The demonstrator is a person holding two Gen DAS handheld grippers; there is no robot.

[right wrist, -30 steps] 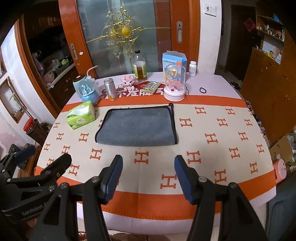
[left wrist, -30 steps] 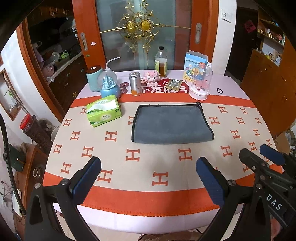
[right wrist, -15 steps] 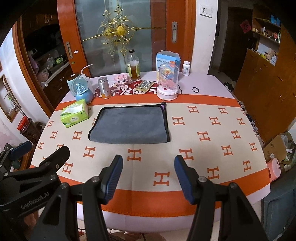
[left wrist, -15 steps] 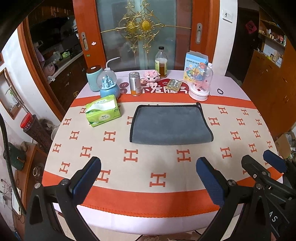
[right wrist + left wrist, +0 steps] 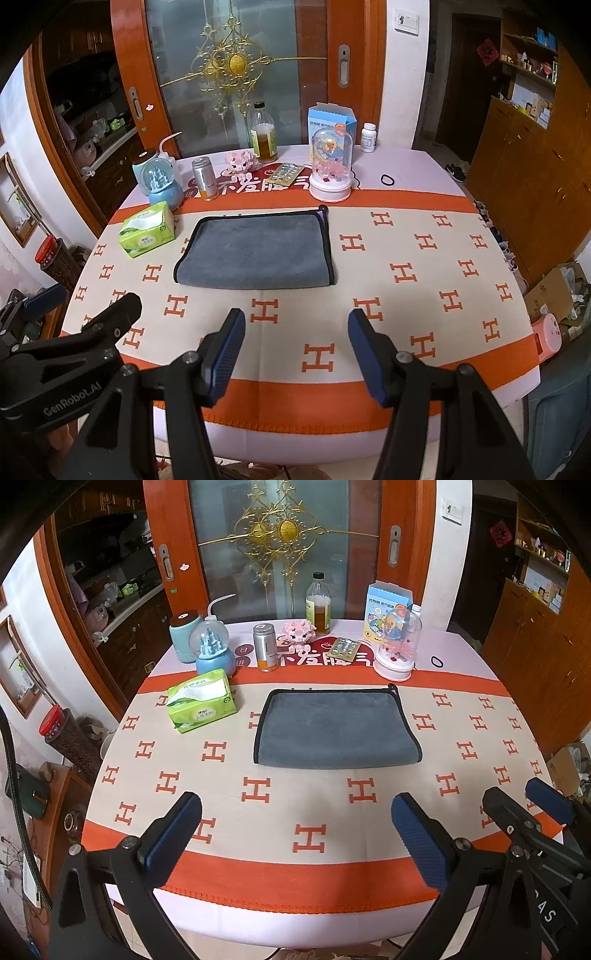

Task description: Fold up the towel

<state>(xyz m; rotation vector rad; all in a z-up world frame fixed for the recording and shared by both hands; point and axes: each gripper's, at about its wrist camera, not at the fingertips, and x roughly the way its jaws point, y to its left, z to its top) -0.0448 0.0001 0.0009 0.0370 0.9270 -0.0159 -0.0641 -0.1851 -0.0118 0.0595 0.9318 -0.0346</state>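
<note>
A grey towel [image 5: 334, 729] with black trim lies flat on the table, folded into a rectangle with its fold toward me; it also shows in the right wrist view [image 5: 255, 253]. My left gripper [image 5: 295, 836] is open and empty, held above the table's near edge, well short of the towel. My right gripper [image 5: 295, 350] is open and empty, also near the front edge. Each gripper shows in the other's view: the right one [image 5: 532, 812] and the left one [image 5: 81, 306].
A green tissue pack [image 5: 201, 705] lies left of the towel. Behind it stand a snow globe [image 5: 214, 650], a metal can [image 5: 265, 647], a bottle [image 5: 318, 609], a blister pack [image 5: 344, 648] and a glass dome [image 5: 398, 648]. The table [image 5: 295, 853] has an orange-patterned cloth.
Both grippers have drawn back and up a little from the table, so the towel looks smaller and farther. The towel has not moved. Both stay open.
</note>
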